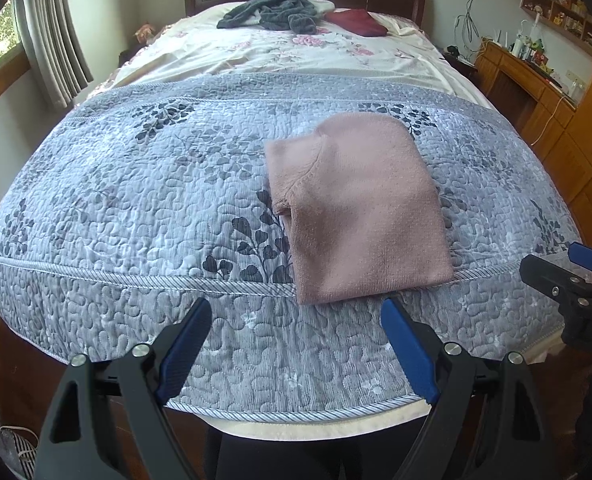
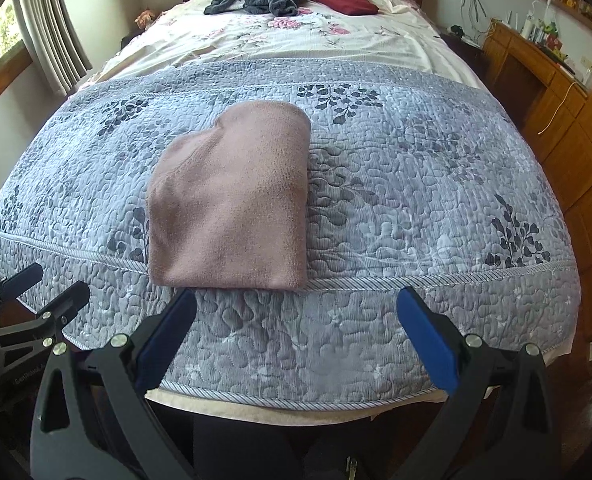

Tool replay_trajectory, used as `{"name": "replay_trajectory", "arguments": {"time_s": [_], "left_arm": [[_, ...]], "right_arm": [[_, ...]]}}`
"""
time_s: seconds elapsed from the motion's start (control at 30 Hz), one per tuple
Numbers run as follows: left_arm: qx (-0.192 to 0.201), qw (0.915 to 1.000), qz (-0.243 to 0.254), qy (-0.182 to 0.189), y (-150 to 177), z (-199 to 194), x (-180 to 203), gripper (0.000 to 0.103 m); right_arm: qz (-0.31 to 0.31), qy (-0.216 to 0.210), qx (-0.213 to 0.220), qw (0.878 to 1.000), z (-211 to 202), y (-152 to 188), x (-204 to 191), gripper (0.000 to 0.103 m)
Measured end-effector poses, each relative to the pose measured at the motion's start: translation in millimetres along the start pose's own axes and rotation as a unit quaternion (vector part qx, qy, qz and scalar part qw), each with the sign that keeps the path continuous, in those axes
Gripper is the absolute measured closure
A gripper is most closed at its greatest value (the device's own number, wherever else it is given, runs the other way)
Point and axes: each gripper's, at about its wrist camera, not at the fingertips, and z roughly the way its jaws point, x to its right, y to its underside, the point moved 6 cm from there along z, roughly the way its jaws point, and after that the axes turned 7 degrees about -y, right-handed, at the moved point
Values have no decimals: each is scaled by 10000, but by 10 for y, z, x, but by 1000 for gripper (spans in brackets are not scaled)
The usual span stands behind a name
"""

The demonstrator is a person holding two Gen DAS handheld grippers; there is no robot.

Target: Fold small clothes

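Your pink sweater (image 1: pixel 356 208) lies folded into a compact, roughly rectangular bundle on the blue-grey quilt (image 1: pixel 136 184) at the foot of the bed. Its knit surface looks smooth, with one seam line running diagonally across the upper left part and a small fold opening on its left edge. The near hem sits right at the quilt's corded border.

You have one pink sweater in front of you. Farther back, near the headboard, there are two more pieces: one crumpled dark grey garment (image 1: pixel 276 12) and one dark red garment (image 1: pixel 358 22), both on the floral sheet (image 1: pixel 280 56).

Your left gripper (image 1: pixel 296 340) hovers just short of the sweater's near edge, jaws spread wide and holding nothing. Your right gripper (image 2: pixel 296 332) sits at the same height beside it, also spread wide and empty, pointing at the sweater's near right corner.
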Motion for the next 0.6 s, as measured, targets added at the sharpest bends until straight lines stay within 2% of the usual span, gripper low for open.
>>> {"name": "replay_trajectory", "arguments": {"time_s": [0.6], "left_arm": [[54,9999,88,37,-44,28,88,16]], "right_arm": [[125,-62,-139,9998,181,4,105,3]]}}
